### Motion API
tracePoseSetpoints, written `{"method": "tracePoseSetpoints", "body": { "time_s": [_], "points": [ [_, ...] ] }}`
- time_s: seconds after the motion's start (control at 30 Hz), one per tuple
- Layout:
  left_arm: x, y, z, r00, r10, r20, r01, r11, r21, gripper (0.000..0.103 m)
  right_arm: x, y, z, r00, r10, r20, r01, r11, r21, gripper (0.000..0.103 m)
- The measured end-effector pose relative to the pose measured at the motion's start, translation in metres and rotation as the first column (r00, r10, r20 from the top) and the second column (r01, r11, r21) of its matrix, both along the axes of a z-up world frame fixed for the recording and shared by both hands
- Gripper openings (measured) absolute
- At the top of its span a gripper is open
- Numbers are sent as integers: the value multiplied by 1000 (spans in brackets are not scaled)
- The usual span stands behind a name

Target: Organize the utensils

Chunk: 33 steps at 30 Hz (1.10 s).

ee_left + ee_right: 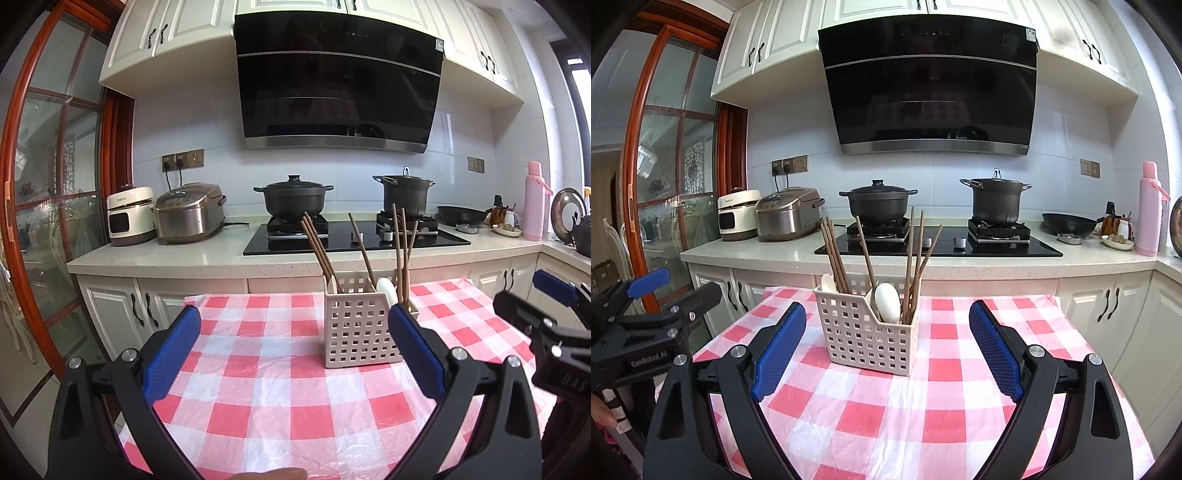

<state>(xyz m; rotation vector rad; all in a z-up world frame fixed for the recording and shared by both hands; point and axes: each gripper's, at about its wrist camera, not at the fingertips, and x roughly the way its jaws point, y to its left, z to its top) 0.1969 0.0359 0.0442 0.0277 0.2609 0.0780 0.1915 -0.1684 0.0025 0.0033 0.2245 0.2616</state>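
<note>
A cream perforated utensil holder stands on the red-and-white checked tablecloth. Several brown chopsticks and white spoons stand upright in it. My left gripper is open, raised over the cloth, the holder just inside its right pad. My right gripper is open too, the holder between its pads but farther off. Each gripper shows at the other view's edge, the right gripper and the left gripper.
Behind the table runs a counter with a black hob, two dark pots, a rice cooker, a cream appliance, a pan and a pink flask. A glass door is at left.
</note>
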Motion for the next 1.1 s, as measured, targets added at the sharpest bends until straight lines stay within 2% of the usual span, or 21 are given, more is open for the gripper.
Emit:
{"method": "tracePoseSetpoints", "body": {
  "time_s": [0.2, 0.7, 1.1],
  "points": [
    [-8, -5, -9, 1000, -3, -11, 3, 1000, 6, 98, -8, 0, -5, 1000, 10, 5, -10, 1000, 3, 85],
    [-19, -5, -3, 1000, -13, -3, 13, 1000, 7, 98, -21, -10, 3, 1000, 5, 28, -6, 1000, 27, 85],
    [-20, 0, -5, 999, -42, -24, 41, 999, -32, 98, -18, -11, 1, 1000, 1, 18, -2, 1000, 23, 85]
  ]
}}
